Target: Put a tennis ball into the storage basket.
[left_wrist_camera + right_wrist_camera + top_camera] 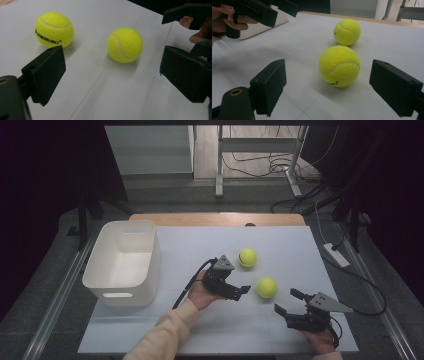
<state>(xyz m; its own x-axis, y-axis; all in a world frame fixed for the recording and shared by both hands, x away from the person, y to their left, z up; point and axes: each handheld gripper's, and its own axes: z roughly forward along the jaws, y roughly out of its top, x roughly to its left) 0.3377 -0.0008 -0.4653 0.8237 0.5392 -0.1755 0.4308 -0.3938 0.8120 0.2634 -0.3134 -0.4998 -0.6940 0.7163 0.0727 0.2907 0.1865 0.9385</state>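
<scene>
Tennis balls, two fuzzy yellow ones, lie on the white table sheet [280, 335]. Nearer yellow felt ball [266, 288] has small dark print low on its side in the right gripper view, too small to read. Farther yellow ball [247, 257] reads "kawasaki" in the left gripper view. Your right hand is cut off at the bottom edge of the high view. Your left black two-jaw gripper [239, 290] sits just left of the nearer ball, jaws spread wide, holding nothing. Your right black gripper [287, 302] sits just right of that ball, jaws wide, holding nothing. White plastic bin [123, 264] stands well left of that ball.
</scene>
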